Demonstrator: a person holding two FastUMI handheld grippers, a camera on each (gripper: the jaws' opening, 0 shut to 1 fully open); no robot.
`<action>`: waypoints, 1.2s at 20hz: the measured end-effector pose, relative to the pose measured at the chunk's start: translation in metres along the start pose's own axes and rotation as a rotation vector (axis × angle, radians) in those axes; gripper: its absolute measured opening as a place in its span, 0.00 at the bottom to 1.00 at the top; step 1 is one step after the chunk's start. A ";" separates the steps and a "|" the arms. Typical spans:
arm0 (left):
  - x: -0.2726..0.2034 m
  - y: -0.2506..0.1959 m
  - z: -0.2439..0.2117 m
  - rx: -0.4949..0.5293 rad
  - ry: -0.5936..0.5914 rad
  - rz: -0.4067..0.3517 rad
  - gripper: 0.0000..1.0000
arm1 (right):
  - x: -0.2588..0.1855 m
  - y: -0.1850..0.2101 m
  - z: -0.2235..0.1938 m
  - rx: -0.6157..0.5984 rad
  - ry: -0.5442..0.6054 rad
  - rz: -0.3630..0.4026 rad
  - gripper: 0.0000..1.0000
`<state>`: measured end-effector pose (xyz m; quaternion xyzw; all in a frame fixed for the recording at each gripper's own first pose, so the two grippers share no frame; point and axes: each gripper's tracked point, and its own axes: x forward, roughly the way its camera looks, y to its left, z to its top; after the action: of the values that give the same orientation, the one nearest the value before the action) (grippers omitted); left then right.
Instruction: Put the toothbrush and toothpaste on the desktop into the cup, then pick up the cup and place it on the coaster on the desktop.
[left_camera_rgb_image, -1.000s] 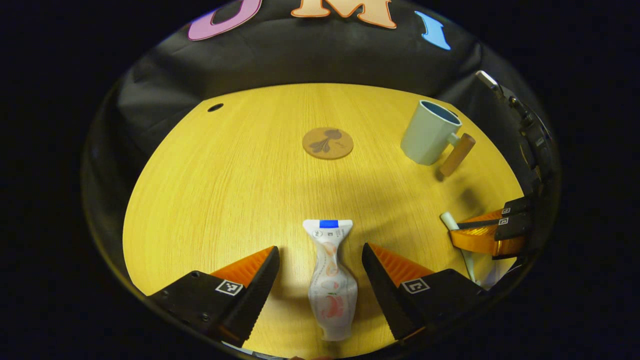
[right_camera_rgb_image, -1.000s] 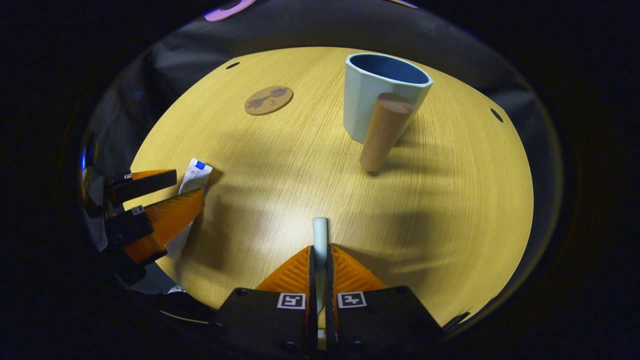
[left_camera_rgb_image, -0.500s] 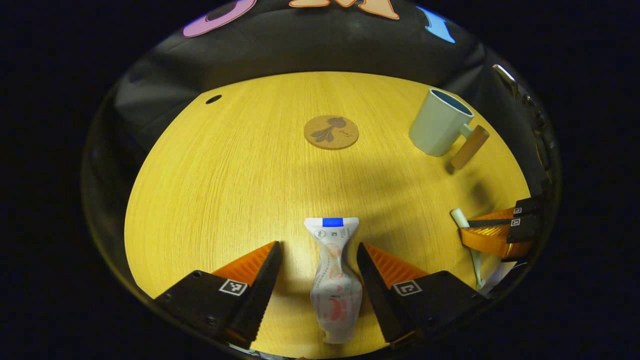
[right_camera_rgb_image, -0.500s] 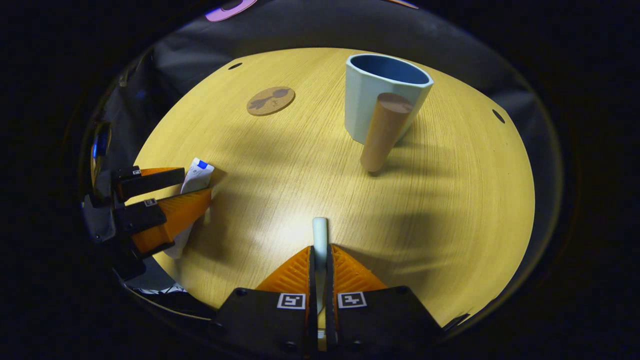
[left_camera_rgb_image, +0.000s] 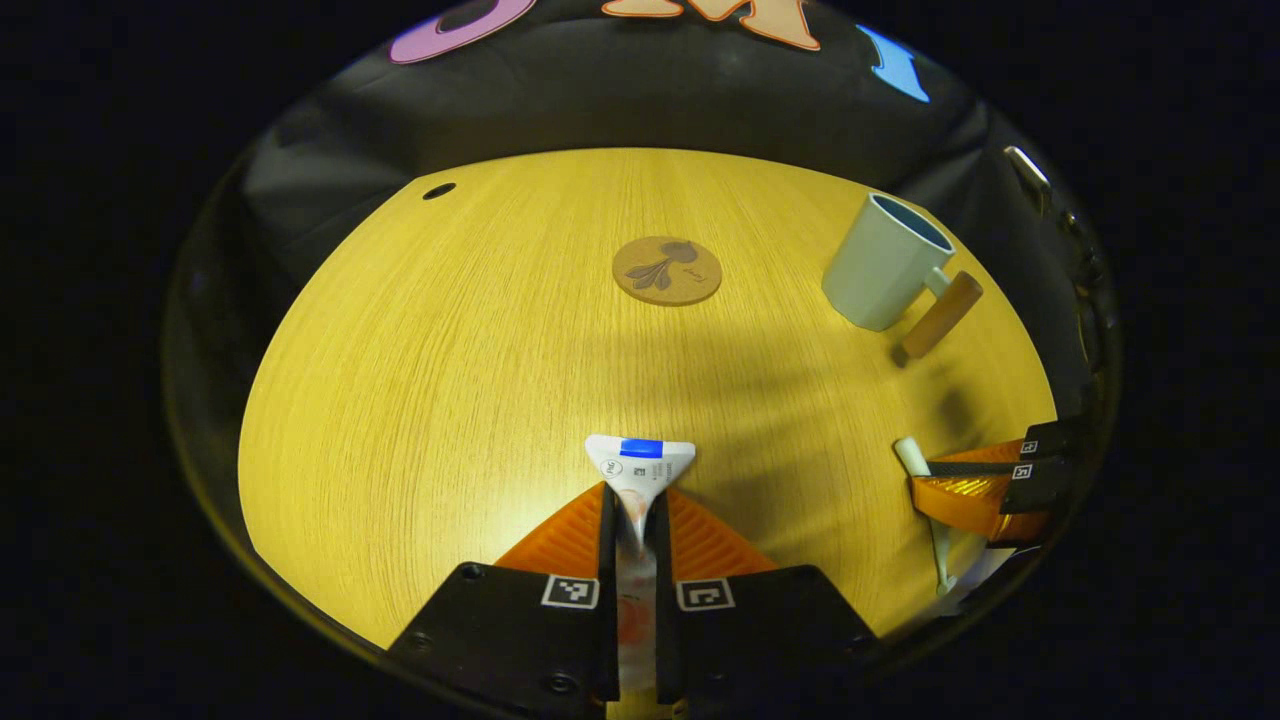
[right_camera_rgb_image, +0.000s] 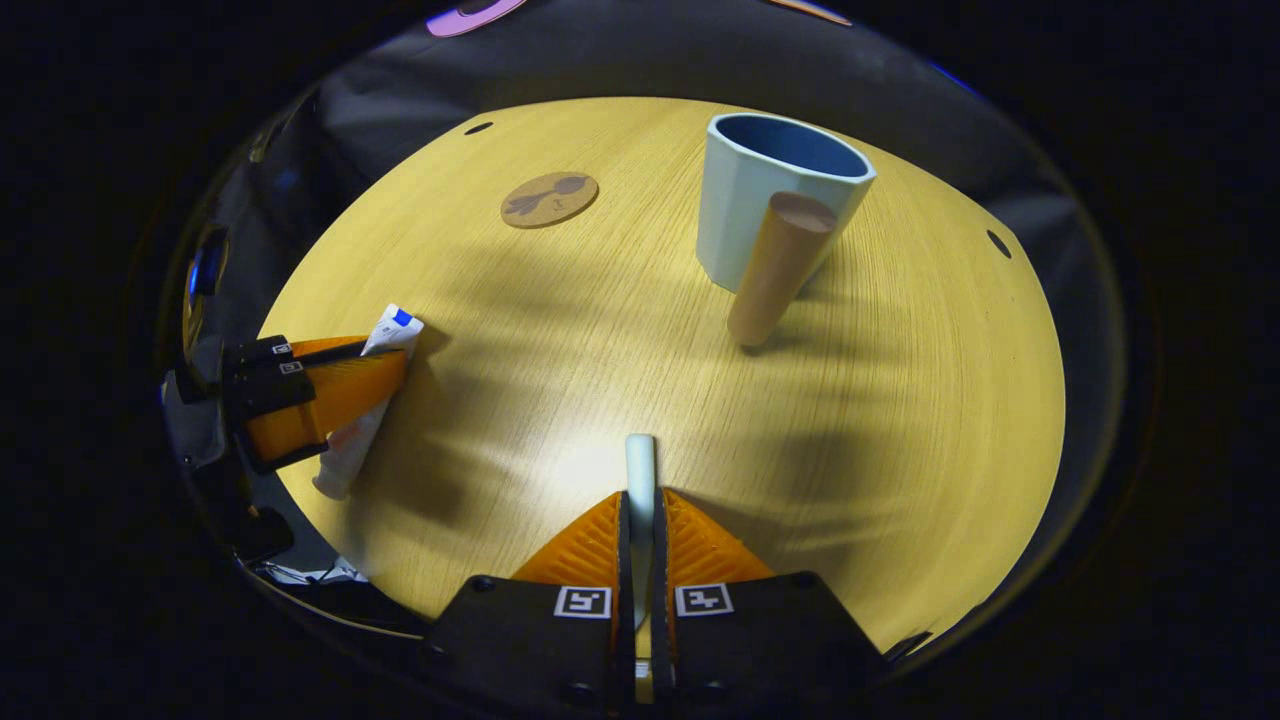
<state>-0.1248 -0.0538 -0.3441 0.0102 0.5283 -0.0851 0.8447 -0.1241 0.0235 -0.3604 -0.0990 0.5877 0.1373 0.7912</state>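
Left hand-held gripper (left_camera_rgb_image: 634, 505) pinches the toothpaste (left_camera_rgb_image: 638, 462); right hand-held gripper (right_camera_rgb_image: 640, 515) pinches the toothbrush (right_camera_rgb_image: 639, 462). Ahead stand the cup (right_camera_rgb_image: 775, 195) and coaster (right_camera_rgb_image: 549, 199).

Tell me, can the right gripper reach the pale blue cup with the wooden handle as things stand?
Probably yes. In the right gripper view, bare wooden desktop lies between the right gripper and the pale blue cup. The gripper is shut on the white toothbrush, and the cup's mouth stands open.

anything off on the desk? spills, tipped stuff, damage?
Nothing stands out. The cup stands upright and empty, the coaster lies flat, and the toothpaste and toothbrush are each gripped. No spills.
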 end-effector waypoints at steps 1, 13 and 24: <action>0.000 0.000 0.000 -0.001 -0.002 -0.002 0.12 | 0.000 0.000 0.000 0.002 -0.006 0.001 0.09; -0.029 0.000 0.025 -0.060 -0.176 -0.033 0.00 | -0.009 0.009 0.019 0.090 -0.164 0.055 0.09; -0.084 -0.009 0.082 -0.062 -0.385 -0.065 0.00 | -0.065 0.012 0.076 0.113 -0.462 0.130 0.09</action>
<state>-0.0895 -0.0601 -0.2319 -0.0491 0.3597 -0.0964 0.9268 -0.0772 0.0530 -0.2756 0.0177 0.4029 0.1739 0.8984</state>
